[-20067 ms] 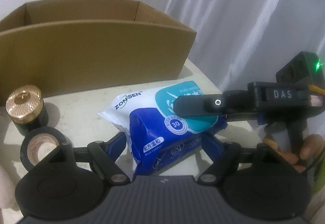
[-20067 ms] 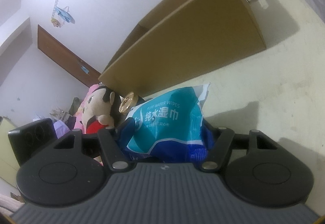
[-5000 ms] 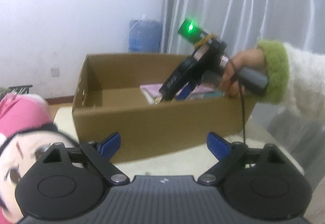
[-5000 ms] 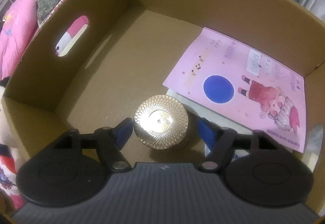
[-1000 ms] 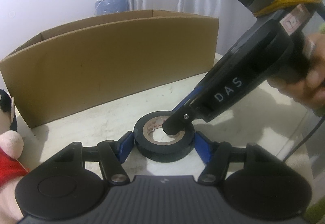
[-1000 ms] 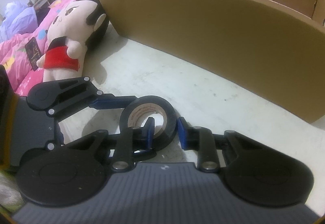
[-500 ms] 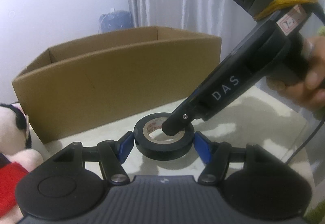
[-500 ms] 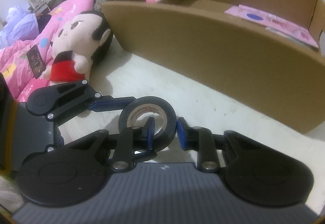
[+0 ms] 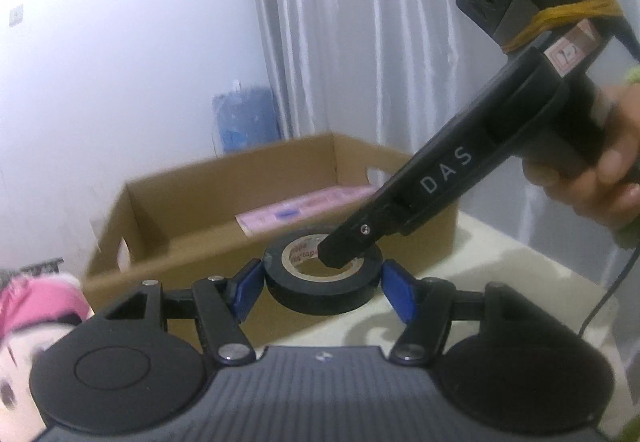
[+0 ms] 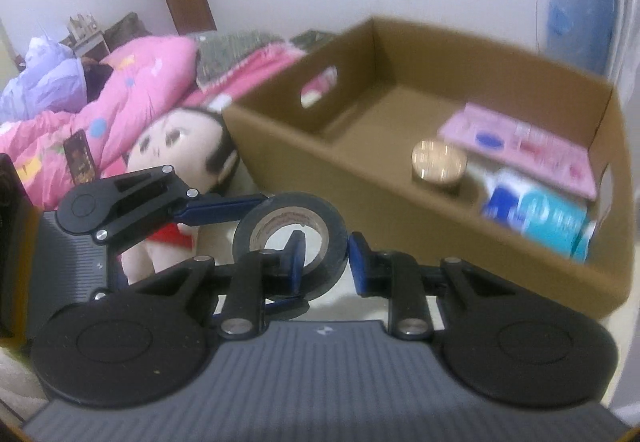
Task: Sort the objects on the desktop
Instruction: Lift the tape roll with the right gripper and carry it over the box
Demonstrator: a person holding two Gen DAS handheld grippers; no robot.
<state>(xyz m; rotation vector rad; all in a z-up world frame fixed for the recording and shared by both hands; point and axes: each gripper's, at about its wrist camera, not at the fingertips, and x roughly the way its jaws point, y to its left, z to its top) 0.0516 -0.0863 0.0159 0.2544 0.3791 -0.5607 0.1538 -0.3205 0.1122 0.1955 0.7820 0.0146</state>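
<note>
- Lifted clear: the black tape roll (image 9: 322,282), on the tabletop a second ago, now rides above the pale table (image 9: 516,282), level with the cardboard box (image 9: 208,201).
- The left gripper (image 9: 322,288) clamps the roll's outer sides, jaws part open; the right gripper (image 10: 325,260) is nearly closed, pinching the roll's wall, one finger (image 10: 294,256) through the core.
- Inside the box lie a gold-lidded jar (image 10: 439,161), wet-wipes pack (image 10: 536,215) and pink booklet (image 10: 520,145); the tape looks bound there next.
- A plush doll (image 10: 180,145) waits beside the box.
</note>
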